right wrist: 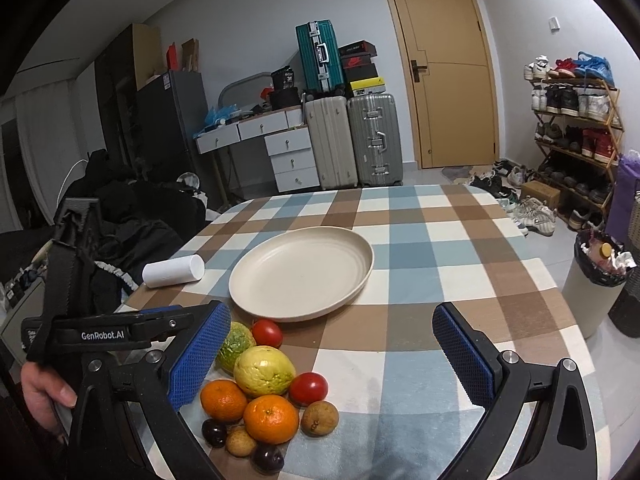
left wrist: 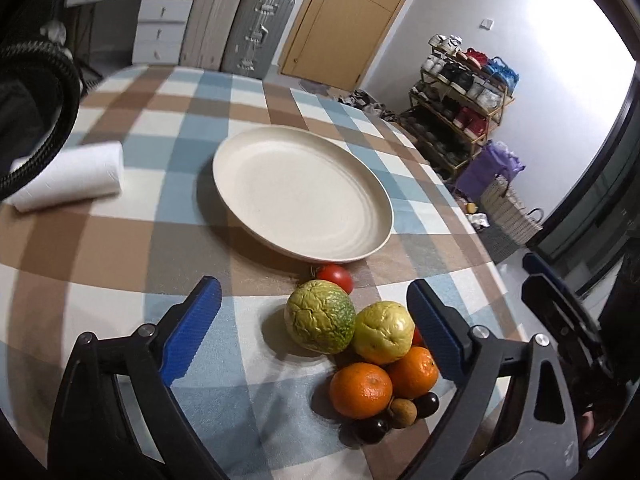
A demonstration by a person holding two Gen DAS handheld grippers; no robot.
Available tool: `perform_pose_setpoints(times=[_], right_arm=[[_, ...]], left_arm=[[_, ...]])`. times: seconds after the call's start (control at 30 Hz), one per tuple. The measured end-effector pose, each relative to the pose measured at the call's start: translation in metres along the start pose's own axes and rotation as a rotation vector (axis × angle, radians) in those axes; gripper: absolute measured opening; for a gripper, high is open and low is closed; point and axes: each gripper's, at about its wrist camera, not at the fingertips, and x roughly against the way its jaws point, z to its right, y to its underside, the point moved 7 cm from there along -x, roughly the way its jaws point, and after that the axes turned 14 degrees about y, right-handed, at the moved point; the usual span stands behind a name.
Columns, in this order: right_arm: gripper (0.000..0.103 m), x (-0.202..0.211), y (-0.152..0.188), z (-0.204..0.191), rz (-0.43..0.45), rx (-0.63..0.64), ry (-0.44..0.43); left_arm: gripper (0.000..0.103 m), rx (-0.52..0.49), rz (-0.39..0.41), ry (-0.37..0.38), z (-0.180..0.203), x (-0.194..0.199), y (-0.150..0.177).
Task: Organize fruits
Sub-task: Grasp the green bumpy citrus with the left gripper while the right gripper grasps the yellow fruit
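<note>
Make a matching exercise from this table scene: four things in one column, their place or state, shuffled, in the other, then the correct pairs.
Things
1. plate
2. paper roll
3. wrinkled green fruit
4. left gripper

Place or state
A. lying on its side, left of the plate
B. open, holding nothing
C. nothing on it, mid-table
D. in the fruit pile, touching the yellow fruit

Pairs: 1-C, 2-A, 3-D, 4-B
</note>
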Motion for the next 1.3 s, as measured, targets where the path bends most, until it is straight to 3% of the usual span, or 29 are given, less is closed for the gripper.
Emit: perform_pose_setpoints(times=[0.33,0.43,0.5,0.57,0.77,0.93,1.3], right_arm=[[0.103,-0.020,0.003,-0.006,-0.056,-0.023,-0.031],[0.103,-0.019,0.002,-0.007,-0.054,-0.032,-0.040],[0.103,-0.019,0.002,-0.007,-0.057,-0.036,-0.039],[0.103,-0.017,0.002,-0.008,-0.057,-0.044,-0.045],[0.103,-0.011,0.002,-0.015,-0.056,-0.014,-0.063],[0.103,-0.014,0.009,-0.032,-0.112,0.012,-0.191],[0.103,-0.038,0.039,-0.065,-0.253,0.135,-0.187]], left_arm=[[0.073,0.053,-0.084,0.095,-0.027,-0.045,-0.002],[0.065,0.068,-0.090,0.105,-0.032,-0.056,-0.004],[0.050,0.099,-0.107,0.131,-0.037,-0.065,-0.005],[0.043,0.132,-0.123,0.180,-0.038,-0.073,-0.003],[0.043,0.166,-0.123,0.219,-0.048,-0.091,-0.013],[0.043,0.154,-0.106,0.220,-0.056,-0.093,-0.023],[0.043,0.157,-0.013,0.225,-0.065,-0.047,-0.037]])
